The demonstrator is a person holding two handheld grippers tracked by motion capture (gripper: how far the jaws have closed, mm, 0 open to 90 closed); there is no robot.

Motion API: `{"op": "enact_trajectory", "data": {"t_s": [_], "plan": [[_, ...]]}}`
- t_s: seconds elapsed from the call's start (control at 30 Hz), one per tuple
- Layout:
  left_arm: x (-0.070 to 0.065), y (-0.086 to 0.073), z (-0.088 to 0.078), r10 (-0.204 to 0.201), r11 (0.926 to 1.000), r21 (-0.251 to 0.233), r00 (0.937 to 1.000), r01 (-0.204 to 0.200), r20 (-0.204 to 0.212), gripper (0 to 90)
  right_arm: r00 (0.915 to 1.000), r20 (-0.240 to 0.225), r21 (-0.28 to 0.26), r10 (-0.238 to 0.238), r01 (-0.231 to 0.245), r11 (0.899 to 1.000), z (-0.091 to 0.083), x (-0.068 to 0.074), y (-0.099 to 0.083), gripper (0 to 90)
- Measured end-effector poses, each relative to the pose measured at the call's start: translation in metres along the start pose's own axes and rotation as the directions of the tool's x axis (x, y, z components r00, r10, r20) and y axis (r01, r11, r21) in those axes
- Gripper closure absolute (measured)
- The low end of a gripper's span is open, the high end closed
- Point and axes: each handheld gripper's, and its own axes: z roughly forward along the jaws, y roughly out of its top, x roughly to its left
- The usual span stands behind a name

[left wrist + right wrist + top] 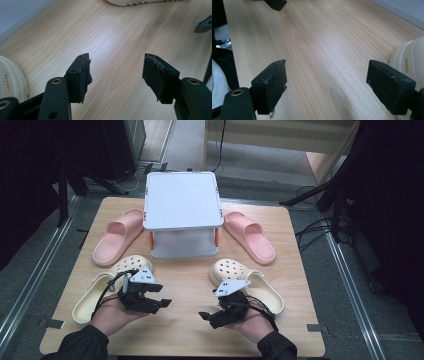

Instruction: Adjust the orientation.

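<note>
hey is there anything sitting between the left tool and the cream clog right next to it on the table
Nothing visible. The left tool hovers open over bare table, and the cream clog lies right beside the hand holding it, with no object between. The pink slide and white box sit farther back.

text: none legible | labels: none | brands: none | numbers: none
</note>
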Motion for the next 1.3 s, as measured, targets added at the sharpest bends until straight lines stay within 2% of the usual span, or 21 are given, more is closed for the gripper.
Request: {"op": "enact_trajectory", "data": {"t_s": [0.03, 0.07, 0.1, 0.13, 0.3, 0.4, 0.47, 0.5, 0.57, 0.7, 0.73, 0.8, 0.83, 0.87, 0.9, 0.97, 1.03, 1.07, 1.1, 1.17, 1.3], "plan": [[0.001, 0.000, -0.001, -0.006, 1.0000, 0.006, 0.9998, 0.005, 0.020, 40.5, 1.0000, 0.000, 0.002, 0.007, -0.007, 1.000, -0.004, 0.000, 0.000, 22.9], [0.001, 0.000, -0.001, -0.006, 1.0000, 0.006, 0.9998, 0.005, 0.020, 40.5, 1.0000, 0.000, 0.002, 0.007, -0.007, 1.000, -0.004, 0.000, 0.000, 22.9], [0.001, 0.000, -0.001, -0.014, 0.9999, 0.010, 0.9996, 0.014, 0.025, 40.4, 0.9995, -0.006, 0.003, 0.032, -0.032, 0.999, -0.008, -0.002, 0.000, 29.1], [0.001, 0.000, -0.002, -0.014, 0.9999, 0.007, 0.9997, 0.014, 0.017, 40.5, 0.9992, -0.014, 0.005, 0.037, -0.037, 0.999, -0.010, -0.002, 0.000, 35.0], [0.005, 0.000, -0.003, -0.008, 0.9999, 0.010, 0.9999, 0.008, 0.010, 42.6, 0.9990, -0.019, 0.015, 0.040, -0.040, 0.999, -0.013, -0.003, -0.001, 37.9], [0.006, 0.000, -0.004, 0.004, 0.9999, 0.010, 1.0000, -0.004, 0.009, 43.2, 0.9987, -0.033, 0.000, 0.040, -0.040, 0.999, -0.016, -0.002, -0.001, 40.4], [0.006, 0.000, -0.004, 0.007, 0.9999, 0.010, 0.9999, -0.007, 0.010, 43.6, 0.9992, -0.021, -0.006, 0.032, -0.032, 0.999, -0.017, -0.003, -0.001, 39.9], [0.006, -0.001, -0.005, 0.009, 0.9999, 0.011, 0.9999, -0.009, 0.010, 44.4, 0.9981, -0.017, -0.004, 0.059, -0.059, 0.998, -0.018, -0.004, 0.000, 38.7], [0.004, 0.000, -0.006, 0.016, 0.9998, 0.006, 0.9998, -0.016, 0.006, 45.4, 0.9981, 0.003, 0.001, 0.062, -0.062, 0.998, -0.018, -0.006, 0.000, 39.9], [0.004, -0.001, -0.009, 0.009, 0.9999, -0.008, 0.9999, -0.009, 0.009, 47.2, 0.9972, -0.007, 0.018, 0.075, -0.075, 0.997, -0.018, -0.009, 0.001, 42.9], [0.003, -0.001, -0.009, 0.006, 0.9999, -0.014, 1.0000, -0.006, 0.006, 48.3, 0.9967, 0.004, 0.022, 0.081, -0.081, 0.996, -0.019, -0.009, 0.001, 44.8], [0.003, -0.001, -0.010, 0.016, 0.9998, -0.011, 0.9999, -0.016, 0.000, 48.4, 0.9971, 0.004, 0.020, 0.077, -0.077, 0.997, -0.019, -0.010, 0.002, 45.0], [0.003, -0.001, -0.010, 0.011, 0.9999, -0.006, 0.9999, -0.011, 0.002, 48.0, 0.9975, 0.006, 0.013, 0.070, -0.070, 0.997, -0.019, -0.010, 0.002, 45.3], [0.004, 0.000, -0.011, -0.014, 0.9998, 0.017, 0.9999, 0.014, 0.009, 45.1, 0.9969, -0.012, 0.011, 0.078, -0.078, 0.997, -0.019, -0.013, 0.003, 48.2], [0.004, 0.000, -0.011, -0.014, 0.9998, 0.017, 0.9999, 0.014, 0.009, 45.8, 0.9969, -0.012, 0.011, 0.078, -0.078, 0.997, -0.019, -0.013, 0.003, 48.2], [0.004, -0.001, -0.011, -0.011, 0.9997, 0.021, 0.9999, 0.010, 0.011, 46.3, 0.9933, -0.033, 0.027, 0.110, -0.109, 0.994, -0.017, -0.017, 0.004, 48.1], [0.004, -0.001, -0.012, -0.022, 0.9995, 0.025, 0.9997, 0.022, 0.014, 46.8, 0.9931, -0.035, 0.024, 0.112, -0.111, 0.994, -0.017, -0.018, 0.005, 48.3], [0.005, 0.000, -0.015, -0.053, 0.9983, 0.025, 0.9985, 0.053, 0.015, 48.2, 0.9948, -0.032, 0.012, 0.096, -0.096, 0.995, -0.018, -0.018, 0.005, 48.2], [0.005, 0.000, -0.015, -0.053, 0.9983, 0.025, 0.9985, 0.053, 0.015, 48.9, 0.9948, -0.032, 0.012, 0.096, -0.096, 0.995, -0.018, -0.018, 0.005, 48.2], [0.006, -0.001, -0.019, -0.086, 0.9962, 0.010, 0.9961, 0.086, 0.018, 48.9, 0.9944, -0.036, 0.006, 0.100, -0.099, 0.995, -0.017, -0.020, 0.005, 48.7], [0.006, -0.004, -0.022, -0.100, 0.9950, 0.004, 0.9950, 0.099, 0.012, 49.1, 0.9932, -0.043, -0.002, 0.108, -0.108, 0.994, -0.015, -0.021, 0.006, 48.7]]}}
